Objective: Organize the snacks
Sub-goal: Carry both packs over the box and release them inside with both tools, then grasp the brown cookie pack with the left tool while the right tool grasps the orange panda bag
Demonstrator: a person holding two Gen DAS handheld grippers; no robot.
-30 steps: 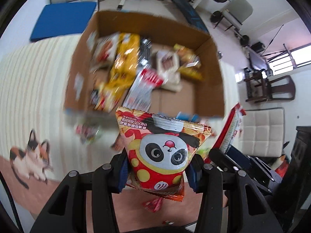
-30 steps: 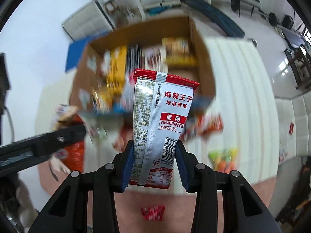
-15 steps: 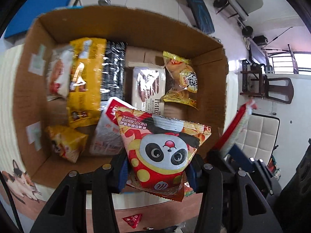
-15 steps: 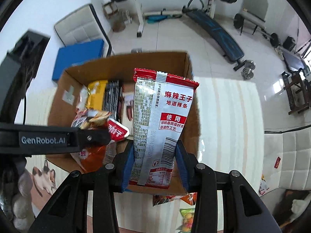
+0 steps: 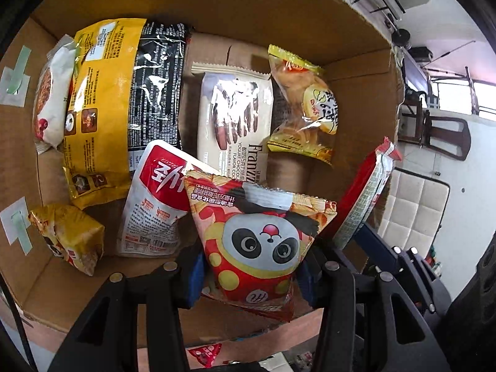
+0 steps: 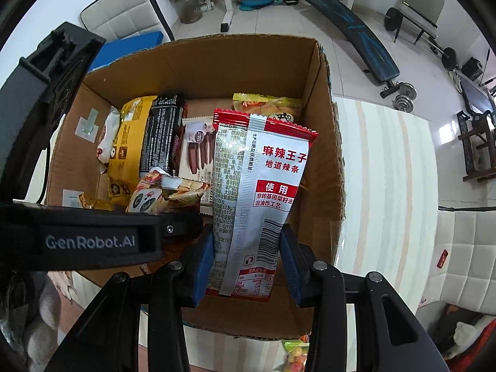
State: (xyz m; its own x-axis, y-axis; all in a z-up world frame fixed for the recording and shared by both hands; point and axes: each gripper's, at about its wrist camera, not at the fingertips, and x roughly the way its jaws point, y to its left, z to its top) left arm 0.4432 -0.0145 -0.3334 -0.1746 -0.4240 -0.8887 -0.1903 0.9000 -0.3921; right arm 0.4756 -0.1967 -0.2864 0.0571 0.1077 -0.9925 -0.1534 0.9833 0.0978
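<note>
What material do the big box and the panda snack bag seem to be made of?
The box looks like matte brown corrugated cardboard: its rim is rough and fibrous. The panda snack bag, held by the left gripper, seems to be glossy printed plastic film, judging by the shine, the wrinkles and the crimped top seal.

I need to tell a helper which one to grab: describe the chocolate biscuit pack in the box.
Look inside the open cardboard box and find the big yellow and black bag lying flat. Just right of it lies the biscuit pack: cream-coloured, picturing dark chocolate-dipped fingers, printed "Franzz", unlike the yellow and red packs around it.
</note>
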